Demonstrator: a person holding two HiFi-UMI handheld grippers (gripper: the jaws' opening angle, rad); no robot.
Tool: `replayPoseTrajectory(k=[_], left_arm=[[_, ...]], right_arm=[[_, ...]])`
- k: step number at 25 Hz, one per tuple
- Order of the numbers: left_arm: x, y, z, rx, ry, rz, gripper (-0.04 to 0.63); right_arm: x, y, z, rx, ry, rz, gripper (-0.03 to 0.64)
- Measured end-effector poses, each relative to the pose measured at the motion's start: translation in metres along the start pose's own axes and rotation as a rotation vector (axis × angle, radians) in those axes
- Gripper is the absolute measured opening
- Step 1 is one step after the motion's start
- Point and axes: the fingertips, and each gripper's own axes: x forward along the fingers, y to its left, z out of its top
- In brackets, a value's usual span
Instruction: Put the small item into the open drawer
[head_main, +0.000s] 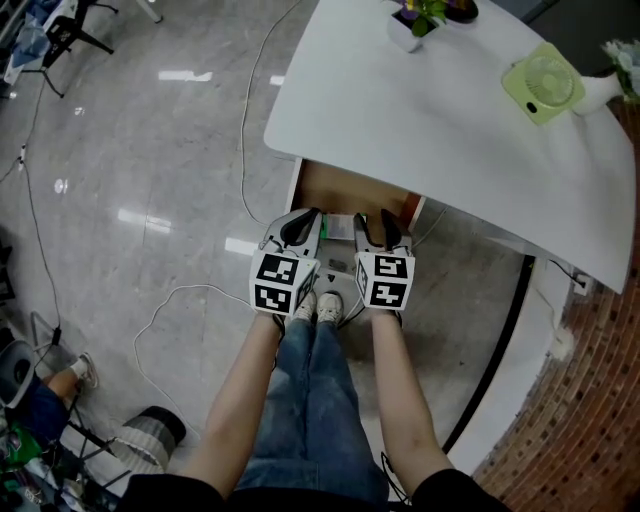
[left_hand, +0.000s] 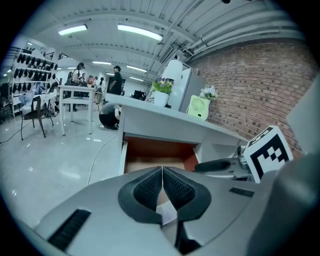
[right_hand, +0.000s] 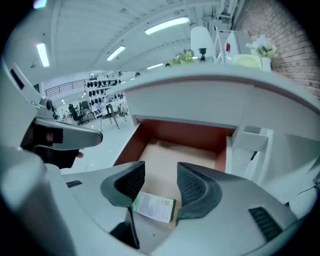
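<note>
The open wooden drawer (head_main: 345, 186) sticks out from under the white table (head_main: 430, 120). A small flat white and green box (right_hand: 155, 207) lies on the drawer's floor near its front. My right gripper (right_hand: 161, 182) hangs just above the box with its jaws open and its pads clear of it. In the head view the box (head_main: 338, 228) shows between the two grippers. My left gripper (left_hand: 163, 186) hovers beside the right gripper (head_main: 375, 230) over the drawer front, shut, with its pads meeting and nothing between them. A corner of the box (left_hand: 168, 214) shows below them.
On the table stand a green fan (head_main: 543, 82) and a potted plant (head_main: 412, 22). Cables (head_main: 170, 300) trail over the glossy floor at the left. A brick wall (head_main: 590, 400) runs along the right. My legs and shoes (head_main: 320, 305) are just in front of the drawer.
</note>
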Motion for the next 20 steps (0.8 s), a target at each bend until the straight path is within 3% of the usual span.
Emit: replayPoseTrajectory(k=[9,15,20], left_arm=[[-0.095,-0.043,0.100,0.070,-0.081,0.005,0.026],[-0.143,-0.068,0.180,0.135,-0.184,0.000,0.026],[-0.176,-0.082,0.226,0.162,-0.263,0.001,0.025]], right_arm=[[-0.151,-0.004,0.105,0.090,-0.255,-0.027,0.064],[-0.231,-0.017,0.175,0.097,-0.412,-0.064,0.018],[-0.282,-0.024,0.202,0.081,-0.492,-0.089,0.003]])
